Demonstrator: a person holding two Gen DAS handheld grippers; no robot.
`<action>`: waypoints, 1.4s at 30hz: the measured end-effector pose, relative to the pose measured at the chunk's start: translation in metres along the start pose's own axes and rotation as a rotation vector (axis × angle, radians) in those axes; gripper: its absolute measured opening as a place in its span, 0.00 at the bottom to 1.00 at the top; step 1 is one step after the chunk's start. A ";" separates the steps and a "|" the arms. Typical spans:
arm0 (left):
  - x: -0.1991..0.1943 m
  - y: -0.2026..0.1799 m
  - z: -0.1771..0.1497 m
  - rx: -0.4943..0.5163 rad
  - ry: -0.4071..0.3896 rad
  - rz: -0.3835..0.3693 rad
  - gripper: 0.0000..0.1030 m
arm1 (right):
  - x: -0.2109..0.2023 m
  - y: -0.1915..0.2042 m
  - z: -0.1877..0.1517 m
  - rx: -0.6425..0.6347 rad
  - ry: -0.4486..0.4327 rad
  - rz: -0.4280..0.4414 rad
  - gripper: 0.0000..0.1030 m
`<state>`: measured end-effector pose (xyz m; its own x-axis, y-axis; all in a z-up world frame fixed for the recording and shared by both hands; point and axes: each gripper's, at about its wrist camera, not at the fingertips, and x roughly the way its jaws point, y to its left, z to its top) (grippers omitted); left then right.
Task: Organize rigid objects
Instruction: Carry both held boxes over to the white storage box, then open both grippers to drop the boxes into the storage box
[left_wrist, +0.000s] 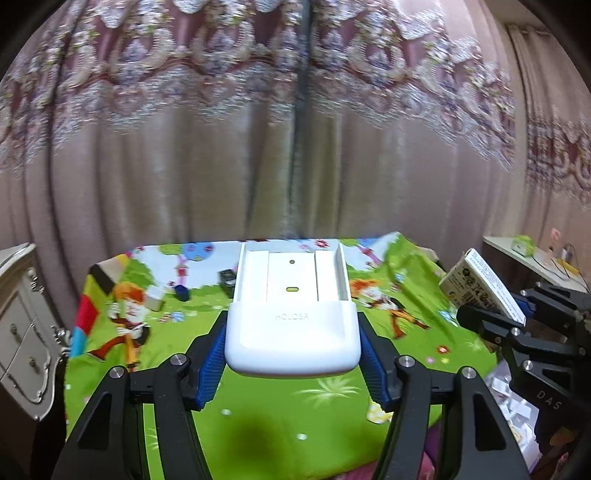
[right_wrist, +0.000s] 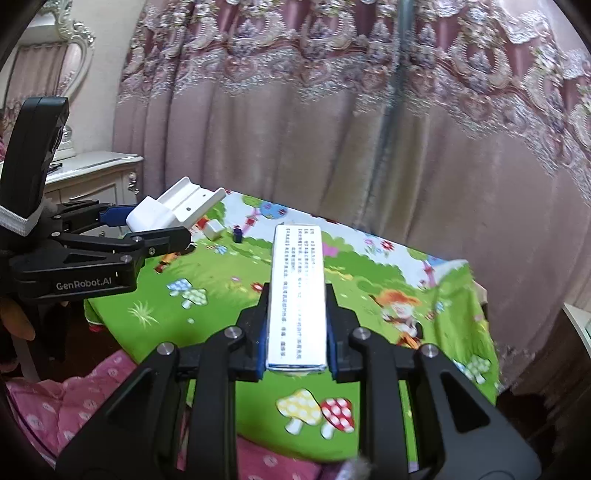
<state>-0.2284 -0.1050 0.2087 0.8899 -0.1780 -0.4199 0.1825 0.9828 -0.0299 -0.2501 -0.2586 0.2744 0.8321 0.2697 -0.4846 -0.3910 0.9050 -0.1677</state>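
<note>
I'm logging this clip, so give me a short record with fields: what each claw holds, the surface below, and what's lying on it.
left claw: shut on white holder, held above the mat
right claw: shut on printed box, narrow, pointing forward
surface: cartoon play mat, green
on mat: small white block, small dark blue item
backdrop: pink patterned curtain

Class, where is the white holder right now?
The white holder is off the mat, clamped in the left gripper above the cartoon mat, left of the right gripper's box.
</note>
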 end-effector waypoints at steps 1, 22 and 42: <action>0.002 -0.009 -0.001 0.016 0.005 -0.014 0.62 | -0.005 -0.006 -0.004 0.009 0.002 -0.014 0.27; 0.013 -0.165 -0.011 0.283 0.078 -0.334 0.62 | -0.089 -0.093 -0.069 0.200 0.054 -0.248 0.27; 0.043 -0.280 -0.077 0.501 0.306 -0.557 0.62 | -0.127 -0.151 -0.144 0.341 0.229 -0.432 0.27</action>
<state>-0.2732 -0.3842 0.1289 0.4722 -0.5422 -0.6950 0.7956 0.6016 0.0712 -0.3534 -0.4774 0.2380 0.7670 -0.1897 -0.6129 0.1438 0.9818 -0.1240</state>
